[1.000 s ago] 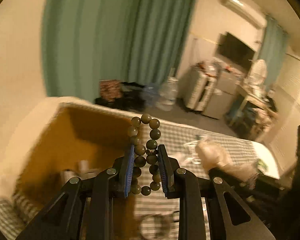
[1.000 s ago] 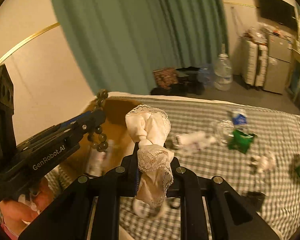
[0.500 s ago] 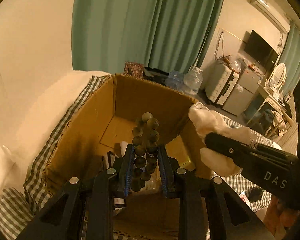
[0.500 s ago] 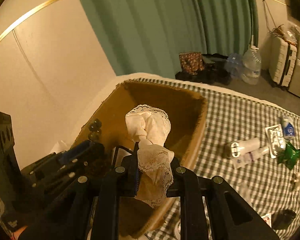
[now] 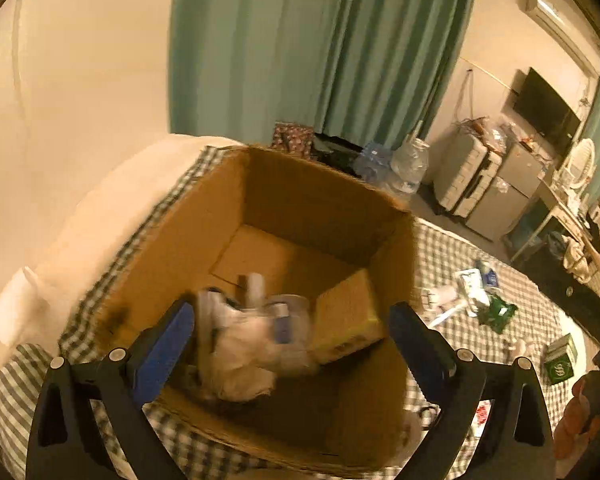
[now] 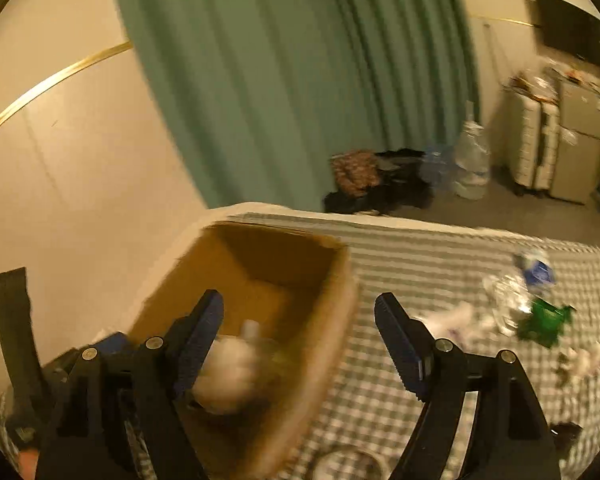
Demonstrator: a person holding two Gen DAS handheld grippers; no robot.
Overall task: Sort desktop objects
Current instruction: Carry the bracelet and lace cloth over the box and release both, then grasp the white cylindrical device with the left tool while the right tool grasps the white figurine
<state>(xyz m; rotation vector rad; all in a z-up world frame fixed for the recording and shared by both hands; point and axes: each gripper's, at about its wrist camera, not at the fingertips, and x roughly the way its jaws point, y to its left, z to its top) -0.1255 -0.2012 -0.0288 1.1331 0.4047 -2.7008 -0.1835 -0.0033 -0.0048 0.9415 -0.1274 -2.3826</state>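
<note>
An open cardboard box stands on the checked cloth and also shows in the right wrist view. My left gripper is open and empty above the box. A white lace cloth lies blurred inside it, with small bottles and a yellow packet. The bead bracelet is not visible. My right gripper is open and empty over the box's right edge; the white cloth shows blurred below it.
Loose items lie on the checked cloth to the right: a green packet, a blue-and-white packet, white tubes, a green box. A green curtain, water jugs and drawers stand behind.
Both grippers have opened. The bead bracelet left the left gripper and the white lace cloth left the right gripper; the cloth now lies in the box. The right gripper swung rightward.
</note>
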